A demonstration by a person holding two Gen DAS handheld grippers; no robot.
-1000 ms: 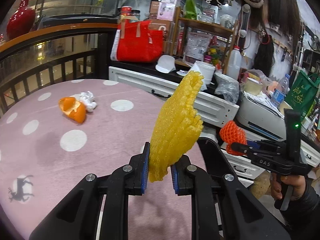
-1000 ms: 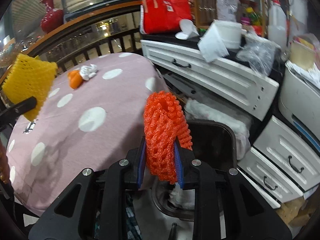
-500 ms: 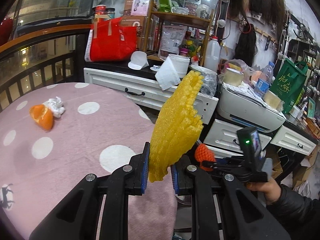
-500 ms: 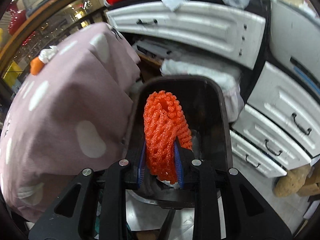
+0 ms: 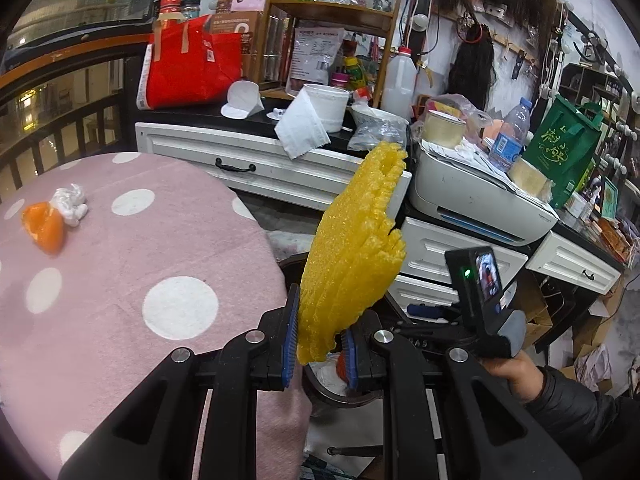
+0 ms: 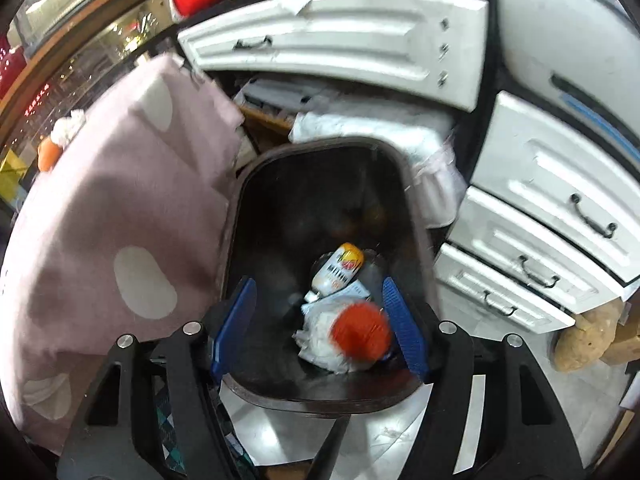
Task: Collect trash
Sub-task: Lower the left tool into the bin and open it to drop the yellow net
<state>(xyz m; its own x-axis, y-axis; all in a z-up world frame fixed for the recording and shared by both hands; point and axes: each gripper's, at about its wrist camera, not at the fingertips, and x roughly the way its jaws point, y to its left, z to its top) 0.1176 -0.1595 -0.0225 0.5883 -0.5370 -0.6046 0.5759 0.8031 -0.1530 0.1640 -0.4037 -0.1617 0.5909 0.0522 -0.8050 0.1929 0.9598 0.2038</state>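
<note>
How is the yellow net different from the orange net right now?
The yellow foam net stands upright, pinched in the left gripper; the orange foam net lies loose in the bin on other trash. The right gripper has just opened, with nothing between its pads. The yellow net looks sharp, the orange net blurred. Both are foam mesh.

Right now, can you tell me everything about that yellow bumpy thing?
The yellow foam net is a squashed sleeve of soft-looking mesh with holes and a frilly edge. It stands up tall, leaning a little to the right. The left gripper pinches its bottom end between blue pads, and nothing else touches it. It hangs past the pink dotted table, above the dark bin.
</note>
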